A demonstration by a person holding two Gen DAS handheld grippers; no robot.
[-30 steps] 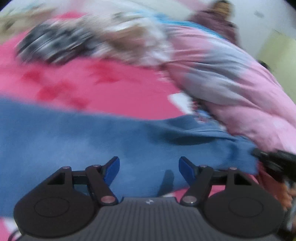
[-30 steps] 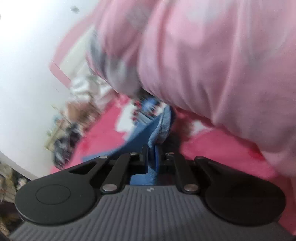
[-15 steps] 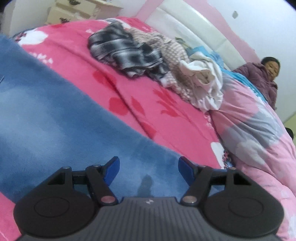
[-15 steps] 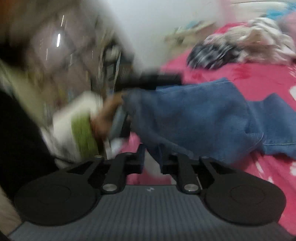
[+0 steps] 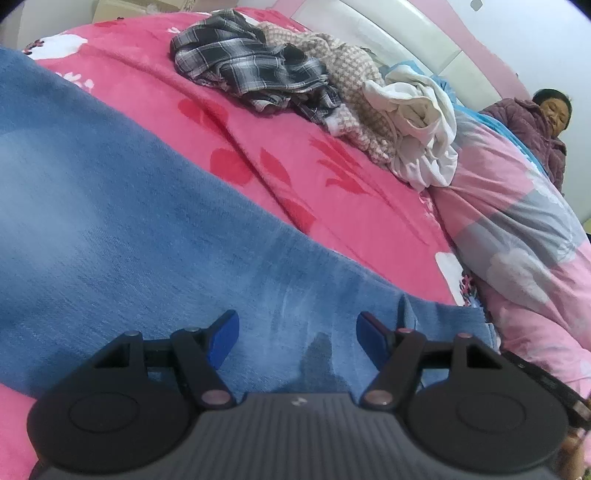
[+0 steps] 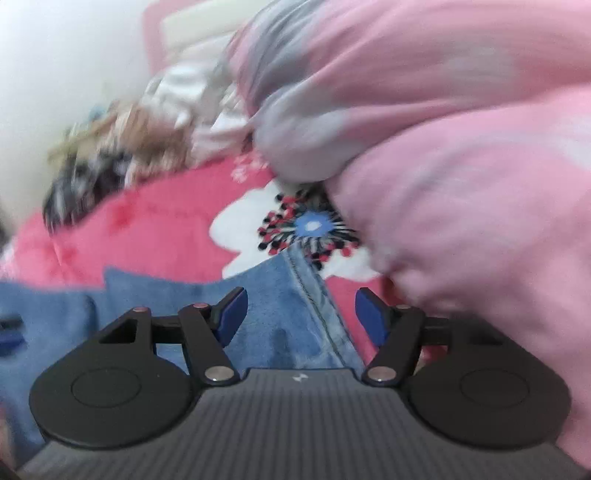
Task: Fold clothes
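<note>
Both tools angled down over the faded blue denim jeans [image 5: 110, 229] spread on the pink floral bed cover [image 5: 303, 158]: left tool [image 5: 297, 332] w/ jaws apart, nothing gripped, right tool [image 6: 297, 314] w/ jaws opening above the jeans' stitched seam, pads clear of the fabric.

Bed [image 5: 266, 155]: pink floral cover with white flower prints. Pink-and-grey quilt [image 5: 524, 236], bunched along the bed's right edge. White-and-pink headboard [image 5: 388, 33] at the far end. Person in a purple padded jacket [image 5: 532, 125], at the far right corner.
</note>
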